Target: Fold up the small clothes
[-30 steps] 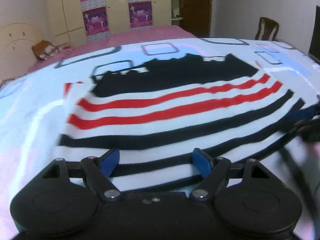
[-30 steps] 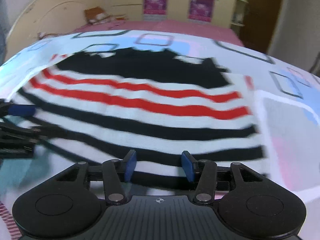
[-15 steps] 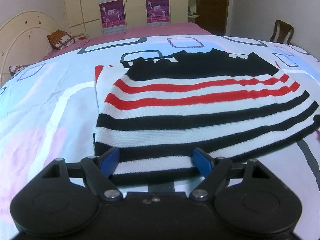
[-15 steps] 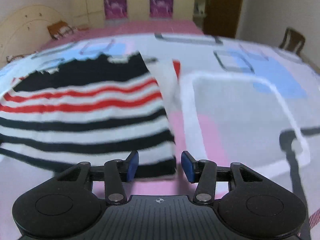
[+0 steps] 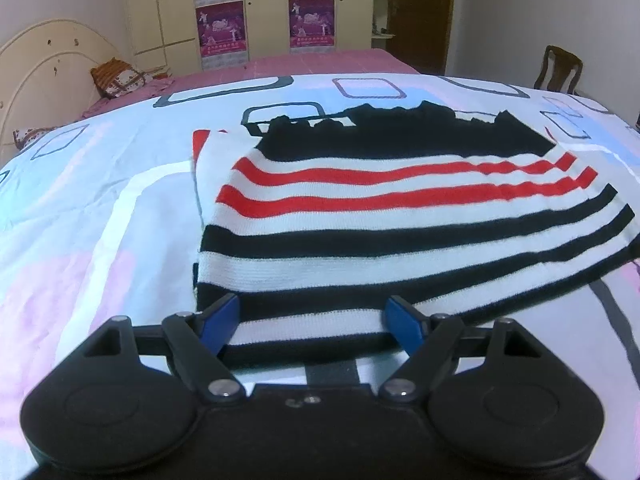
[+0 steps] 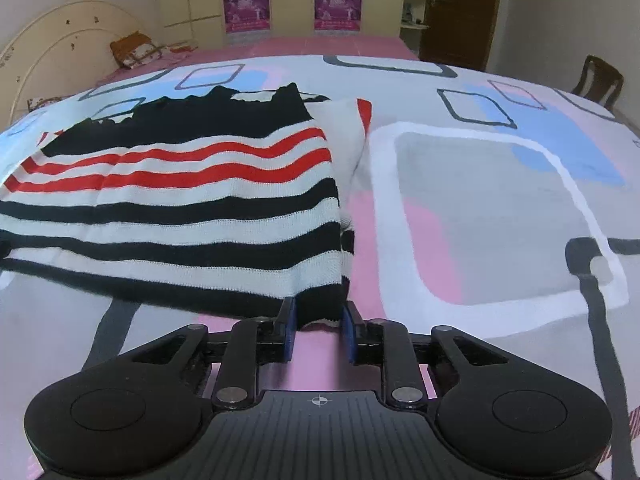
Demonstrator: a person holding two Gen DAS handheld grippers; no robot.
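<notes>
Lying flat, folded striped sweater

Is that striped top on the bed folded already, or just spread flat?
Partly folded. The striped top lies doubled on the bedspread: a second white-and-red layer sticks out from beneath its side edge.

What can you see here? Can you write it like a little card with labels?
place: bed with patterned sheet
clothing: striped sweater, red, black and white, lying flat and partly folded
left gripper: fingers wide apart, the sweater's near hem between them, not pinched
right gripper: fingers closing, the sweater's near right corner between them
background: wardrobe with posters, wooden chair, brown door
</notes>
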